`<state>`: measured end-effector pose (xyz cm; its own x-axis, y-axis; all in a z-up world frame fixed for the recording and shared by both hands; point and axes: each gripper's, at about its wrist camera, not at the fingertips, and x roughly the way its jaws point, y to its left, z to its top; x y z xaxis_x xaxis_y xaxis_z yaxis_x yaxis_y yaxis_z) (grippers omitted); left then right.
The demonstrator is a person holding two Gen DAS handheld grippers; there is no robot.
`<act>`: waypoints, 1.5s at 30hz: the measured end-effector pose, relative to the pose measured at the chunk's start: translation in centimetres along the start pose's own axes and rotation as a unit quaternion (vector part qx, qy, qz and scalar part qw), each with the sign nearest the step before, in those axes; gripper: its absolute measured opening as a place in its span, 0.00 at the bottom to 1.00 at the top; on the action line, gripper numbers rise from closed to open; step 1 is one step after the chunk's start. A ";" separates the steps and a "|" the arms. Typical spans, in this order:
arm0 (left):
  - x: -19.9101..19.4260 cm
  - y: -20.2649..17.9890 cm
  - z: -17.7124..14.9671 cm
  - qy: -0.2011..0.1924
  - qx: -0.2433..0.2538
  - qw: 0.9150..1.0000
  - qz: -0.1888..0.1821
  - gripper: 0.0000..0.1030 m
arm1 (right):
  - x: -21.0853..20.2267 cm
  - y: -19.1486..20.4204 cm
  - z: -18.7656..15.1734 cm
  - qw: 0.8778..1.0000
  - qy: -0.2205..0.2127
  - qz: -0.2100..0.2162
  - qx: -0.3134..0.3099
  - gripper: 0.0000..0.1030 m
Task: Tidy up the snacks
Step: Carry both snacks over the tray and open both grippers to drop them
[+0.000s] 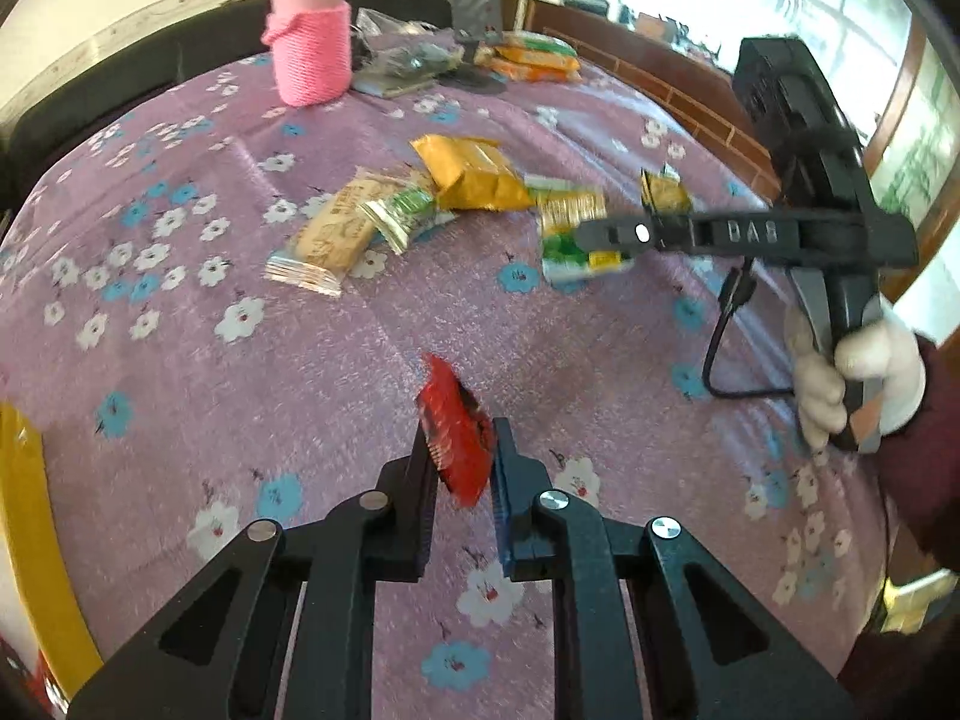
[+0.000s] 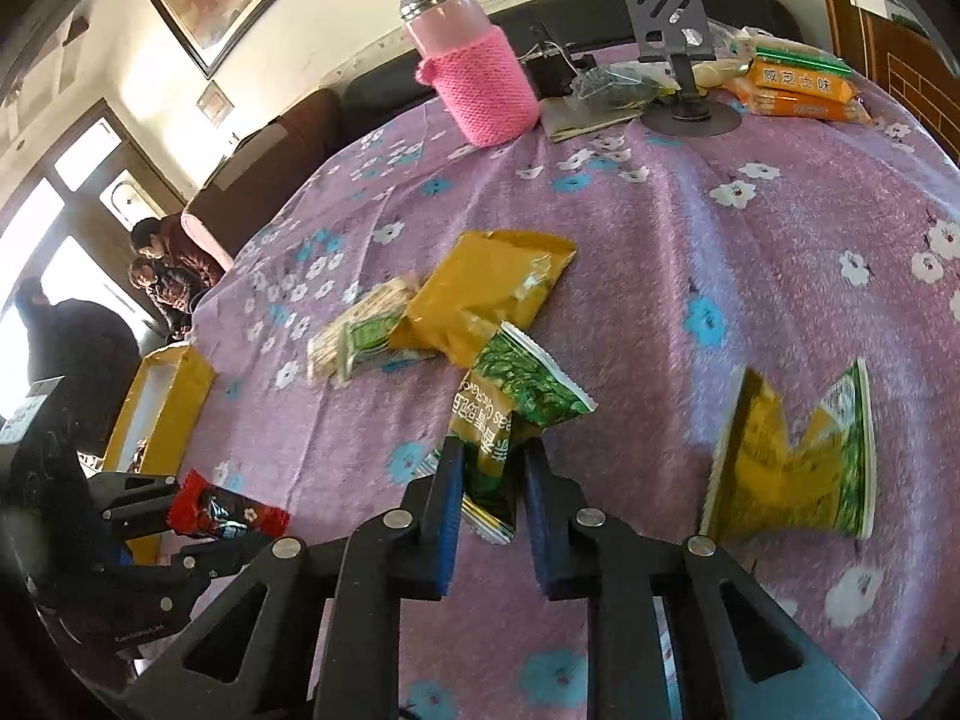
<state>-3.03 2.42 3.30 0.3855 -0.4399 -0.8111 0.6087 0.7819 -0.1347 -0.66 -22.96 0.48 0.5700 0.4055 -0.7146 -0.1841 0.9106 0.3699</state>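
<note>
My left gripper [image 1: 462,447] is shut on a red snack packet [image 1: 453,420] and holds it above the purple flowered tablecloth; the packet also shows in the right wrist view [image 2: 225,513]. My right gripper [image 2: 492,468] is shut on a green and yellow snack packet [image 2: 510,405], lifted off the cloth; it also shows in the left wrist view [image 1: 570,228]. A second green and yellow packet [image 2: 792,462] lies to its right. A yellow bag [image 2: 489,294], a beige biscuit pack [image 1: 330,234] and a small green packet [image 1: 402,213] lie in a loose pile mid-table.
A yellow box [image 2: 159,402] stands at the table's left edge. At the far side stand a pink knitted bottle [image 2: 474,66], a grey phone stand [image 2: 678,48], orange snack packs [image 2: 798,90] and a clear bag. People stand beyond the table at the left.
</note>
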 end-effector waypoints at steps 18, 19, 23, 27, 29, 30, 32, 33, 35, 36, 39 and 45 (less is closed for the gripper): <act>-9.3 3.6 -5.1 -0.099 -0.113 0.989 0.007 0.13 | -4.1 7.2 -2.8 0.998 -0.014 0.023 -0.059 0.08; -9.8 4.2 -5.5 -0.102 -0.121 0.987 0.014 0.13 | -4.4 8.0 -2.7 0.997 -0.017 0.026 -0.066 0.08; -12.6 7.6 -7.8 -0.115 -0.161 0.979 0.054 0.13 | -5.3 11.9 -2.2 0.994 -0.027 0.046 -0.094 0.08; -15.2 11.5 -10.2 -0.120 -0.211 0.965 0.096 0.13 | -4.5 17.0 -1.7 0.989 -0.019 0.080 -0.123 0.08; -16.2 13.5 -11.3 -0.121 -0.237 0.958 0.109 0.13 | -3.7 19.3 -1.7 0.986 -0.013 0.096 -0.135 0.08; -16.6 14.8 -11.8 -0.120 -0.254 0.953 0.111 0.13 | -3.1 20.9 -1.6 0.984 -0.008 0.107 -0.143 0.08; -16.9 16.8 -12.5 -0.116 -0.278 0.947 0.116 0.13 | -1.9 23.8 -1.6 0.980 0.003 0.125 -0.153 0.08; -17.0 17.9 -12.7 -0.112 -0.288 0.944 0.119 0.13 | -1.1 25.5 -1.6 0.978 0.011 0.135 -0.159 0.08; -16.8 19.5 -13.1 -0.104 -0.302 0.939 0.126 0.13 | 0.8 28.6 -1.8 0.974 0.031 0.151 -0.168 0.07; -16.7 20.3 -13.2 -0.099 -0.309 0.937 0.128 0.13 | 1.8 30.1 -2.0 0.971 0.042 0.158 -0.172 0.07; -16.0 22.3 -13.4 -0.088 -0.320 0.934 0.133 0.13 | 4.9 33.5 -2.7 0.967 0.070 0.159 -0.184 0.07; -14.8 24.8 -13.9 -0.073 -0.336 0.930 0.131 0.13 | 10.5 37.7 -3.9 0.965 0.102 0.133 -0.200 0.07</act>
<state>-3.26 34.47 4.03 0.5791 -0.2125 -0.7871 -0.0705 0.9488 -0.3080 -4.72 15.95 4.64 0.2973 0.5999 -0.7428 -0.6197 0.7131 0.3278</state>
